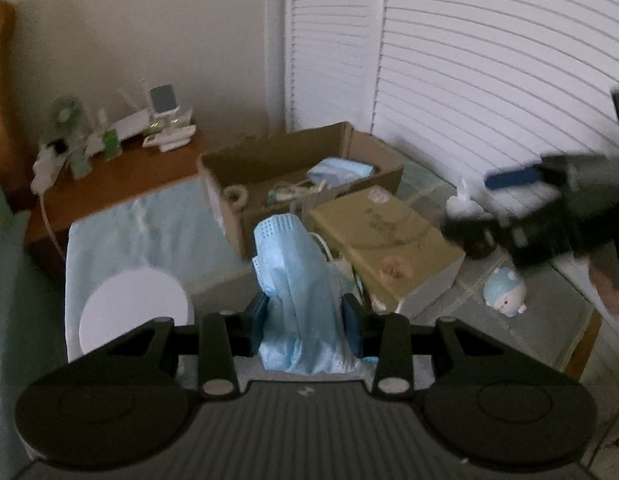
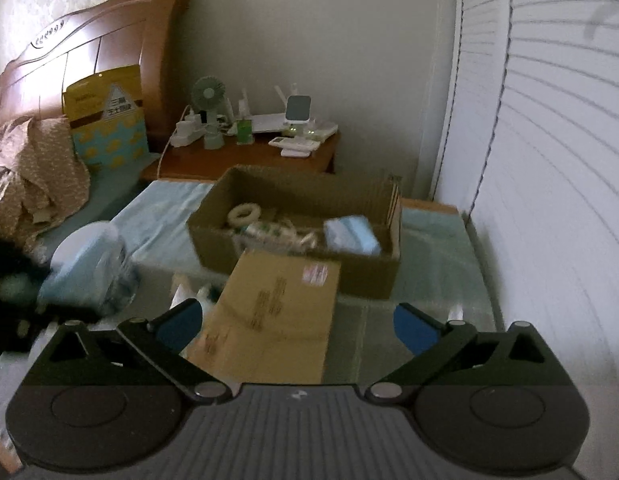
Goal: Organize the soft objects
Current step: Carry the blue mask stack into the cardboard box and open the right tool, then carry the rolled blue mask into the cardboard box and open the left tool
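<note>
My left gripper [image 1: 305, 316] is shut on a bundle of light blue face masks [image 1: 297, 276] and holds it upright above the bed, in front of an open cardboard box [image 1: 229, 172]. The box holds more blue masks [image 1: 339, 170], a tape roll [image 1: 235, 196] and small items. My right gripper [image 2: 297, 324] is open and empty above a closed flat cardboard box [image 2: 277, 312]; it also shows blurred at the right of the left wrist view [image 1: 549, 216]. The open box [image 2: 217, 216] with its blue masks [image 2: 351, 236] lies beyond it.
A small blue-and-white plush toy [image 1: 505, 292] lies on the bed cover to the right. A white round lid on a clear container [image 1: 133, 312] stands at left. A wooden nightstand [image 2: 245, 156] with a fan and devices is behind. White louvred doors [image 2: 549, 160] stand at right.
</note>
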Demonstrator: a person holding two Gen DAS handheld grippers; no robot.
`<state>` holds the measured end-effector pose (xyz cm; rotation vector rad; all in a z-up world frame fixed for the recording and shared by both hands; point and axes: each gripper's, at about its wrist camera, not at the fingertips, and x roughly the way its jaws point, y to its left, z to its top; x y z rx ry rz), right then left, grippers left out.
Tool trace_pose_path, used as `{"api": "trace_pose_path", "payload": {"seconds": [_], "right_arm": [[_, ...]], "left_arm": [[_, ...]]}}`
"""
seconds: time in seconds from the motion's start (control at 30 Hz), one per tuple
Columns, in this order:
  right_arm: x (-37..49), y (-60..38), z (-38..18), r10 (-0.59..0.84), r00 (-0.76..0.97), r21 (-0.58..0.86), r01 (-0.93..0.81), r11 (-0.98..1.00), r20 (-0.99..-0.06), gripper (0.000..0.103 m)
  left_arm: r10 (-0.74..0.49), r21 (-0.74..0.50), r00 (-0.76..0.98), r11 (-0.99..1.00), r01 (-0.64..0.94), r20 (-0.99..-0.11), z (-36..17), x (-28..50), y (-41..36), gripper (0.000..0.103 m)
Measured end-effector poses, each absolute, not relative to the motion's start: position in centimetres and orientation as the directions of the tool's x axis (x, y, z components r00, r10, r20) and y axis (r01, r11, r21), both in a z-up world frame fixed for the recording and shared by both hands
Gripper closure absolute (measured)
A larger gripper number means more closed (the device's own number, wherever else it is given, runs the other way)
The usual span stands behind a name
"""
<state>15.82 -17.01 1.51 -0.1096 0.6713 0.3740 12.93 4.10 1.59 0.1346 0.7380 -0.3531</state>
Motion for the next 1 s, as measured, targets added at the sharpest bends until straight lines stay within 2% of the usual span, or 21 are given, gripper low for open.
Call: {"api": "trace_pose_path", "payload": {"seconds": [0.47, 0.83, 0.87, 0.9, 0.97, 1.0], "right_arm": [[11.9, -19.9, 0.5, 0.265, 0.728, 0.045, -0.307, 0.951, -0.633, 0.000], [12.2, -22.0, 0.5, 0.242, 0.738, 0.057, -0.268, 0.962, -0.629, 0.000], [12.3, -22.2, 0.4, 0.242, 0.739, 0.059, -0.265, 0.963, -0.629, 0.000], [12.4, -22.3, 0.4, 0.240, 0.739, 0.061, -0.262, 0.963, -0.629, 0.000], [12.6, -22.6, 0.2, 0.239, 0.738, 0.067, -0.255, 0.965, -0.631, 0.000], [12.7, -22.7, 0.2, 0.240, 0.737, 0.070, -0.253, 0.965, -0.632, 0.000]], "left_arm": [[-0.311, -0.023, 0.664, 0.914, 0.405, -0.680, 3.2, 25.4, -0.9, 0.064], [-0.279, -0.072, 0.624, 0.939, 0.336, -0.730, -0.3, 33.5, -3.9, 0.063], [-0.277, -0.072, 0.628, 0.941, 0.331, -0.728, -0.6, 33.8, -4.0, 0.054], [-0.270, -0.070, 0.631, 0.944, 0.323, -0.727, -0.9, 34.0, -4.1, 0.033], [-0.242, -0.052, 0.645, 0.953, 0.299, -0.725, -1.3, 34.1, -4.4, 0.011], [-0.234, -0.040, 0.662, 0.955, 0.294, -0.712, -1.3, 33.9, -4.4, 0.011]]}}
